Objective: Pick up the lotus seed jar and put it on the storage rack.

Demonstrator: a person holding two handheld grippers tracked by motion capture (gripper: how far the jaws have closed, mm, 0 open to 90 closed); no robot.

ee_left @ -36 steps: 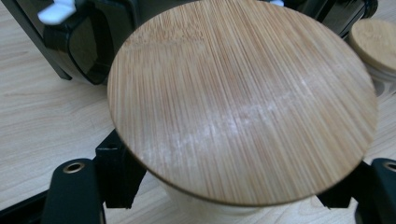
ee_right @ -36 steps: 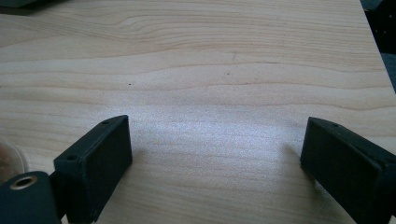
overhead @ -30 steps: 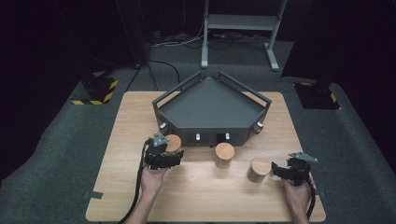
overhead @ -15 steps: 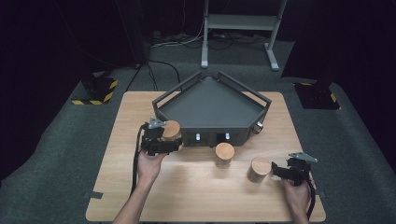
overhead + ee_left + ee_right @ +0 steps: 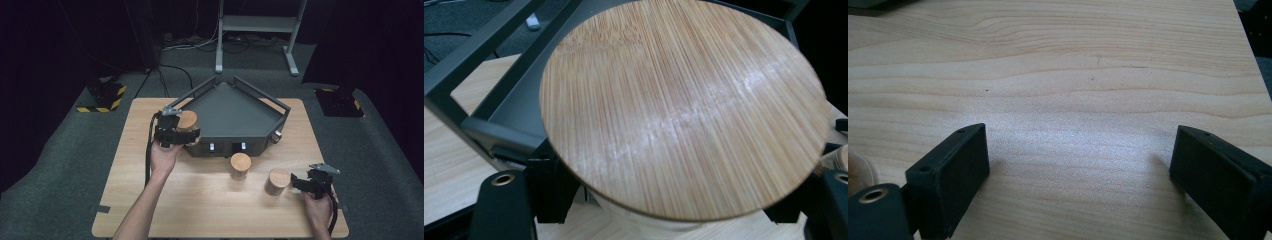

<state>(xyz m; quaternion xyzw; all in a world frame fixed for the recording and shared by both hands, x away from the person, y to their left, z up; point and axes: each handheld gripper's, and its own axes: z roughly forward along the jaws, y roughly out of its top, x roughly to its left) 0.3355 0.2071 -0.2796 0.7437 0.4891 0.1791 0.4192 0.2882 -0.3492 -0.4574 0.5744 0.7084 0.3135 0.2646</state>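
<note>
Presently, item one: my left fingers [image 5: 186, 134], clenched on a round jar with a bamboo lid [image 5: 187, 120]. The jar is lifted off the table [image 5: 210, 205] and sits at the front left corner of the dark five-sided tray [image 5: 235, 117], its lid level with the tray's rail. In the left gripper view the bamboo lid [image 5: 684, 107] lies close beneath the camera, the pale body of the jar just below it, and my black fingers [image 5: 551, 185] press in from either side. The tray's dark frame [image 5: 489, 65] runs behind it.

Item two: my right fingers [image 5: 300, 182], released and holding nothing, low over the table near its front right corner. In the right gripper view one finger [image 5: 948, 182] and its mate stand well apart with bare wood grain [image 5: 1073, 100] between them.

Item three: second lidded jar [image 5: 240, 166], upright on the table just in front of the tray's front wall, near the middle.

Item four: third lidded jar [image 5: 277, 181], upright on the table, right of the second and just beside my right fingers, not touched by them.

Item five: tray, standing on the far half of the table, its point facing away from me, two small pale knobs on its front wall.
</note>
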